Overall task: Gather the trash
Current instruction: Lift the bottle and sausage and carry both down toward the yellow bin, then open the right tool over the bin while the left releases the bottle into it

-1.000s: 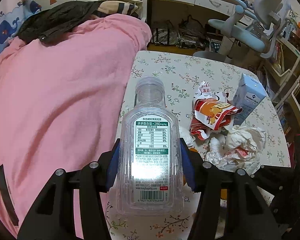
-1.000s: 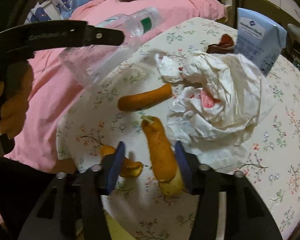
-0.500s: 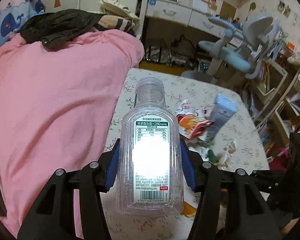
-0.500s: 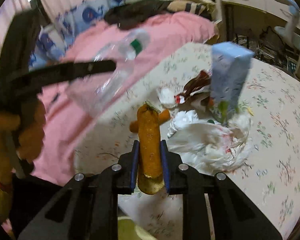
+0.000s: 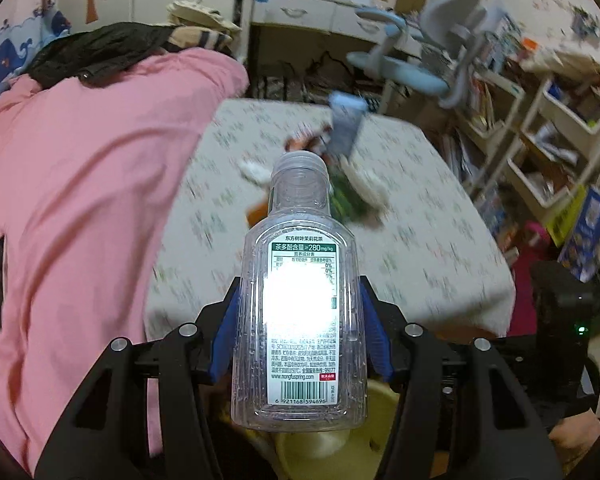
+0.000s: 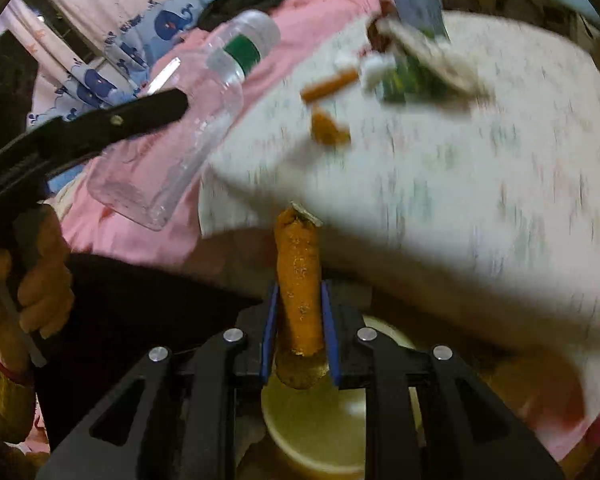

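Right jaws: the right gripper [image 6: 298,332] is clamped narrow on an orange peel strip [image 6: 300,276], which stands straight out ahead.
Below right jaws: a yellow bin [image 6: 320,432], likely the drop target.
Left jaws: the left gripper [image 5: 299,332] squeezes an empty clear bottle [image 5: 300,320] by its flat sides, neck pointing forward.
Under the bottle: the same bin's rim [image 5: 380,400].
Ahead of both jaws: more peel [image 6: 328,130], tissue and a blue carton [image 5: 346,128], blurred, lie on the floral table [image 5: 420,220].
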`<state>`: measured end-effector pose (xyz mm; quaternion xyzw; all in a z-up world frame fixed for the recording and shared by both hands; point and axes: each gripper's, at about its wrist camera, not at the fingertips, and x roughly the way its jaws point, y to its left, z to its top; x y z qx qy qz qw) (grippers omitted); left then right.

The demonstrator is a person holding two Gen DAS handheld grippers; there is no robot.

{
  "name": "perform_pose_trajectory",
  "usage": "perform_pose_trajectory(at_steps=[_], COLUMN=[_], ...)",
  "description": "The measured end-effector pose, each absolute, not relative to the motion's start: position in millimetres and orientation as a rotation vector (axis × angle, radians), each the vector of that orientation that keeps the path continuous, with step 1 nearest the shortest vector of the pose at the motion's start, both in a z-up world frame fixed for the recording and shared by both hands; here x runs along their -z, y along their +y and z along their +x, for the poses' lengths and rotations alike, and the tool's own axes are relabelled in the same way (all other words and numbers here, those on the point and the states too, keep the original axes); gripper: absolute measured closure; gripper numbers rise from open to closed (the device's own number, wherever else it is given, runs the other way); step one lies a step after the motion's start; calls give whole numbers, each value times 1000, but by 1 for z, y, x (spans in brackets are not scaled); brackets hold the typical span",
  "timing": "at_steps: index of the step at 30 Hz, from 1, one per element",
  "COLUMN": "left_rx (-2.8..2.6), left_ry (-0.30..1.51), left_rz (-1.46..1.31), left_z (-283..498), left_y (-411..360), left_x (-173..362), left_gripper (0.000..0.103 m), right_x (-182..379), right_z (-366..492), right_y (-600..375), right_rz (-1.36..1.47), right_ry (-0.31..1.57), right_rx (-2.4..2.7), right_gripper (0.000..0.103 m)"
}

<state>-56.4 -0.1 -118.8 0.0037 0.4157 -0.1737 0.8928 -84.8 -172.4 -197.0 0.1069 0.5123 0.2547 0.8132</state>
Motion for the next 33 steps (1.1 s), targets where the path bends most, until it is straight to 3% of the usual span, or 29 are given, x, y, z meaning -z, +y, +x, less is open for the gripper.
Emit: perform_pose_trajectory(at_steps=[5, 7, 8, 9, 23, 26, 33], left_rx=[381, 389, 393, 392, 460, 455, 421], left_ry=[946, 965, 977, 989, 1165, 1149, 1088], left_rz=[48, 67, 77, 85, 242, 251, 181], left_z=[-89, -98, -104, -106, -151, -155, -146], left_y=[-13, -19, -22, -23, -51, -52, -38], left_x=[148, 155, 159, 162, 208, 204, 182], left_gripper=[50, 50, 50, 50, 48, 40, 33], right_x=[225, 233, 234, 232, 189, 185, 190], right_z=[-117, -123, -124, -124, -123, -129, -131], right_y=[-161, -160, -163, -167, -233, -243, -245], right_rz=[158, 148, 148, 151, 409, 423, 434], right_ry=[1217, 1242, 1236, 1225, 896, 883, 863], right_rx=[-487, -455, -423, -397, -183, -189, -185], right_gripper=[77, 65, 49, 41, 34, 33, 32])
